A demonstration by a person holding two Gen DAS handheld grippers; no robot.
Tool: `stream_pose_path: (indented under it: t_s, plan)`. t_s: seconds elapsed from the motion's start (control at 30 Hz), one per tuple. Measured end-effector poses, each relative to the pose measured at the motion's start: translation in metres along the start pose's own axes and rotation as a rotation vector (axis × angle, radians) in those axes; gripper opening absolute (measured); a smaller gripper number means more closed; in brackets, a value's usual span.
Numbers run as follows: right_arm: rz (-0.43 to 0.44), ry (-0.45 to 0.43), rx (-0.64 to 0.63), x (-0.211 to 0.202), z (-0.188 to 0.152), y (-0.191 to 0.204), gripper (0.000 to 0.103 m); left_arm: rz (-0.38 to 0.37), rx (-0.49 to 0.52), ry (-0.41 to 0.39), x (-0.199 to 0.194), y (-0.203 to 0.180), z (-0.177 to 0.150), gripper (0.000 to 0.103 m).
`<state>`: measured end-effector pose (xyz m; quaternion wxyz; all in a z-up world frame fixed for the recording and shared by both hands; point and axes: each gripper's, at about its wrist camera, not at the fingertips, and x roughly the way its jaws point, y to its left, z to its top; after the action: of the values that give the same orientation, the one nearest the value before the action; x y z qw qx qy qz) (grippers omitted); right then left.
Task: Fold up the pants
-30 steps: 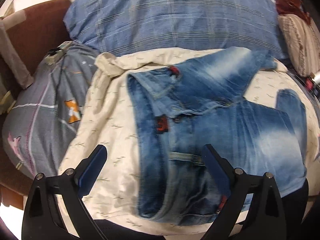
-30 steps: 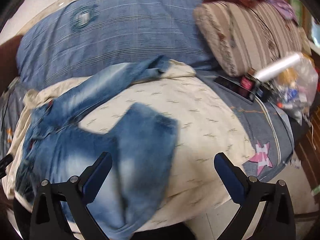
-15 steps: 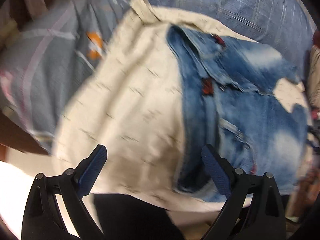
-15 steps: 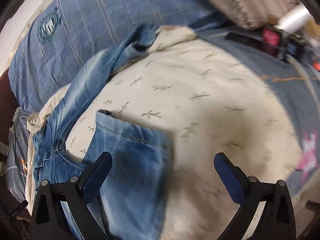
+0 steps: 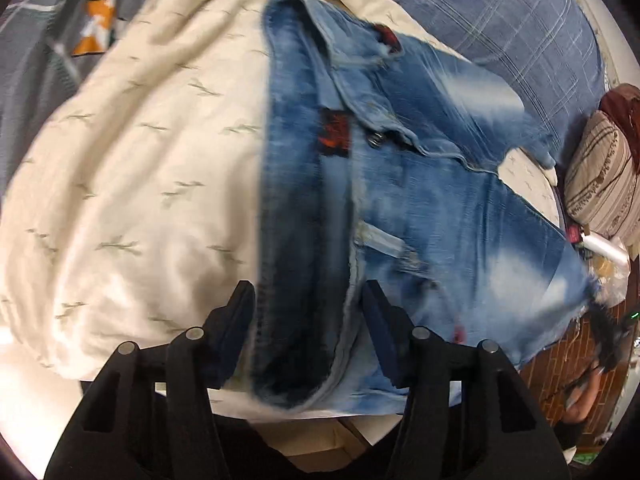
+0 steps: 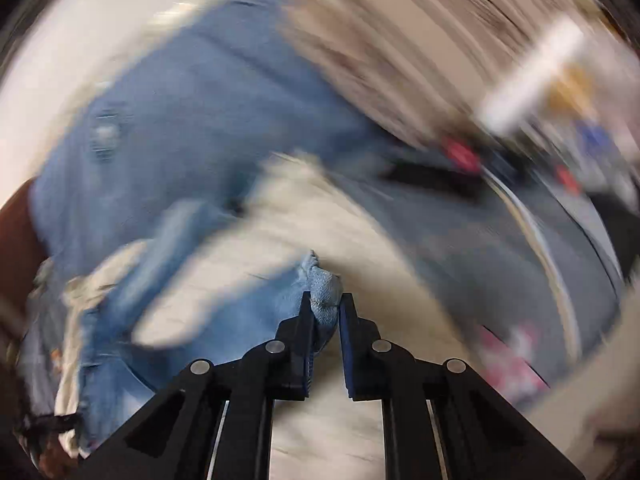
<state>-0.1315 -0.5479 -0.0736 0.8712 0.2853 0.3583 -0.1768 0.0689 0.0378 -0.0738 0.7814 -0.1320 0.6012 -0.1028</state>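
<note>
Both grippers take hold of the jeans point(image 5: 400, 184): right gripper point(image 6: 324, 308), just closing, pinches a hem at lower centre; left gripper point(image 5: 308, 304), closing, straddles the waistband, not yet clamped. Next, lift together.

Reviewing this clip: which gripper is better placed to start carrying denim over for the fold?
Right. The right gripper is shut on a bunched leg end of the jeans. The left gripper has just been closing, but its pads only straddle the waistband, not visibly pinching it.

Pants point(image 5: 420, 184) on cream blanket point(image 5: 132, 168); striped pillow point(image 5: 600, 184) right of pants.
</note>
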Motion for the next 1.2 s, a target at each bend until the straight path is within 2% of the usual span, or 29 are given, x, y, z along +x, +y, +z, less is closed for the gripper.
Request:
stream_pose_path:
  t_s: [0.07,0.1,0.17,0.2,0.23,0.27,0.3,0.33,0.5,0.53,0.57,0.6,0.63,0.7,0.77,0.8,0.9,0.93,1.0,1.03,1.07,1.1,1.13,1.2]
  plan:
    - [-0.064,0.110,0.048,0.018,-0.017,-0.024,0.018,0.035,-0.004,-0.039,-0.008,0.006,0.002,0.055]
    - [-0.123,0.116,0.055,0.020,-0.022,-0.030,0.024,0.047,0.002,-0.055,-0.011,0.010,0.000,0.057]
    - [-0.155,0.044,0.080,0.008,-0.020,-0.033,0.027,0.040,0.013,-0.073,-0.016,0.011,0.004,0.072]
    - [-0.131,0.004,0.104,0.001,-0.016,-0.035,0.039,0.020,0.018,-0.069,-0.016,0.009,0.006,0.076]
    - [-0.075,-0.038,0.126,-0.004,-0.011,-0.033,0.061,-0.001,0.026,-0.060,-0.015,0.007,0.008,0.078]
    - [-0.005,-0.063,0.131,-0.004,-0.005,-0.028,0.072,-0.017,0.041,-0.046,-0.010,0.000,0.010,0.078]
    - [0.040,-0.066,0.122,0.000,0.000,-0.022,0.087,-0.023,0.055,-0.037,-0.007,-0.004,0.014,0.079]
    - [0.079,-0.055,0.100,0.007,0.006,-0.015,0.088,-0.025,0.075,-0.023,0.000,-0.011,0.016,0.078]
    - [0.083,0.053,0.023,0.062,0.023,0.012,0.088,-0.022,0.098,0.053,0.036,-0.033,0.016,0.078]
    - [0.093,0.081,0.003,0.069,0.022,0.016,0.082,0.008,0.115,0.049,0.039,-0.037,0.013,0.078]
    - [0.089,0.101,-0.046,0.074,0.020,0.025,0.068,0.033,0.139,0.043,0.039,-0.042,0.011,0.078]
    - [0.048,0.099,-0.102,0.071,0.019,0.034,0.021,0.043,0.147,0.042,0.038,-0.045,0.011,0.077]
    - [0.038,0.079,-0.149,0.063,0.019,0.040,0.007,0.041,0.149,0.040,0.035,-0.047,0.010,0.077]
    - [0.071,-0.018,-0.142,0.038,0.024,0.037,0.007,0.012,0.138,0.021,0.027,-0.048,0.012,0.077]
    - [0.057,-0.092,-0.087,0.021,0.027,0.021,0.003,0.015,0.129,-0.012,0.022,-0.048,0.014,0.077]
    - [0.025,-0.081,-0.060,0.024,0.028,0.010,0.002,0.040,0.128,-0.018,0.027,-0.049,0.016,0.077]
    - [-0.079,0.080,-0.056,0.064,0.021,-0.004,0.003,0.079,0.119,0.014,0.047,-0.048,0.019,0.080]
    - [-0.107,0.098,-0.060,0.067,0.017,-0.004,0.005,0.082,0.123,0.005,0.046,-0.050,0.019,0.080]
    - [-0.134,0.050,-0.042,0.056,0.022,-0.002,0.011,0.067,0.145,0.009,0.038,-0.051,0.019,0.079]
    - [-0.133,0.005,-0.020,0.045,0.027,0.000,0.012,0.030,0.144,0.007,0.029,-0.049,0.022,0.078]
    - [-0.094,-0.040,-0.005,0.034,0.036,0.005,0.013,0.007,0.135,-0.010,0.020,-0.047,0.027,0.078]
    - [-0.035,-0.076,0.000,0.026,0.046,0.015,0.019,-0.004,0.124,-0.040,0.010,-0.043,0.035,0.078]
    - [0.001,-0.084,-0.003,0.022,0.053,0.020,0.033,-0.008,0.110,-0.081,-0.002,-0.040,0.048,0.078]
    - [0.103,-0.073,-0.014,0.026,0.073,0.047,0.052,-0.009,0.079,-0.125,-0.012,-0.032,0.076,0.079]
